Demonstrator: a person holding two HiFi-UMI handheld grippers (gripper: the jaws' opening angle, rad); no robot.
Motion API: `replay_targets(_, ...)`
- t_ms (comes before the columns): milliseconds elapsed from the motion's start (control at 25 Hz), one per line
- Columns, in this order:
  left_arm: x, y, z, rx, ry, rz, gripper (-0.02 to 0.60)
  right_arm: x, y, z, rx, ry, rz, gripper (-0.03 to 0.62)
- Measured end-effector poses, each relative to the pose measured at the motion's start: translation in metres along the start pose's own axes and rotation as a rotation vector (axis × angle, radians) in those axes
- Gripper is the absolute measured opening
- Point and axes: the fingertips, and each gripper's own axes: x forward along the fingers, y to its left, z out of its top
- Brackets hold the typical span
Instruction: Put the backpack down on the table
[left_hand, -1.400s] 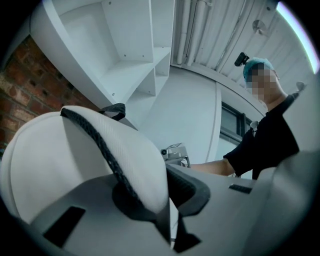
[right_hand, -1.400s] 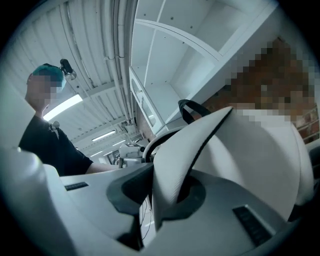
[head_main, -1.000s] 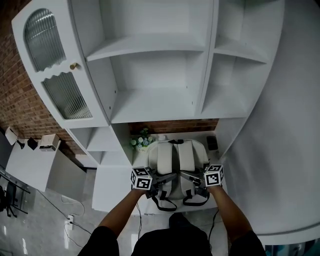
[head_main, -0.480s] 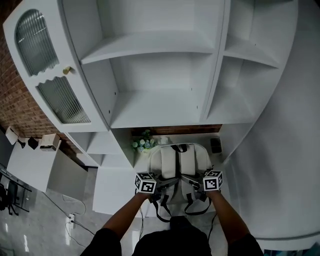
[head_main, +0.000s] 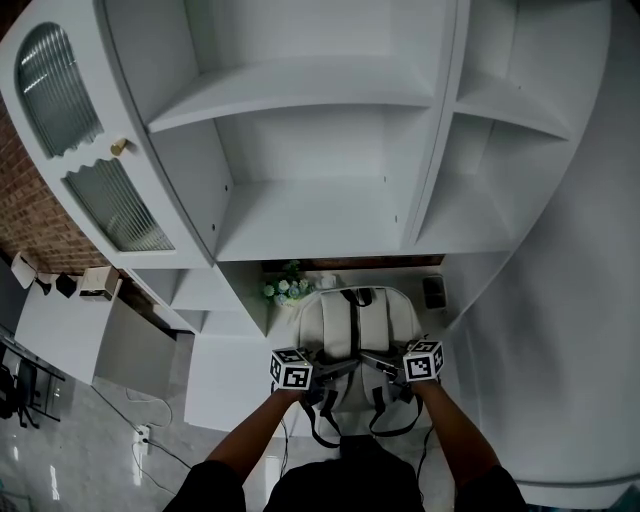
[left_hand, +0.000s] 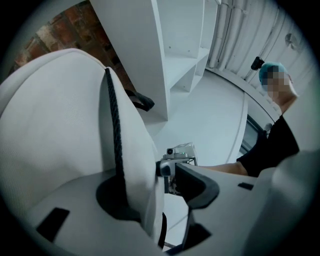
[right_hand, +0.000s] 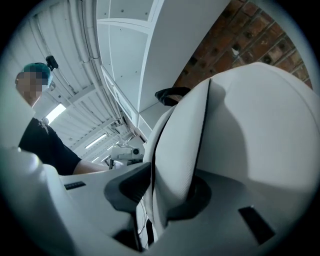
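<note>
My left claw (left_hand: 156, 194) just opened, left strap (left_hand: 136, 165) loose in gap. My right claw (right_hand: 165, 192) just eased wider, touching right strap (right_hand: 175, 150) both sides. Backpack (head_main: 355, 322) upright on table (head_main: 395, 280).

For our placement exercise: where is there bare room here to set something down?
Bare: the lower shelf and upper shelf above the table. Crowded: the table, filled by backpack, flowers and a dark object.
</note>
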Motion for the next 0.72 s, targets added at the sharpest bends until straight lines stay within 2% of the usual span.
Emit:
replay_targets(160, -0.001, 0.005, 0.0, 0.001, 0.011, 0.018, 0.242, 0.001, -0.003, -0.001, 0.006, 0.018, -0.02, 0.143)
replay_targets(720, -0.015, 0.001, 0.004, -0.004, -0.049, 0.076, 0.282, -0.011, -0.001, 0.002, -0.002, 0.001, -0.157, 0.206)
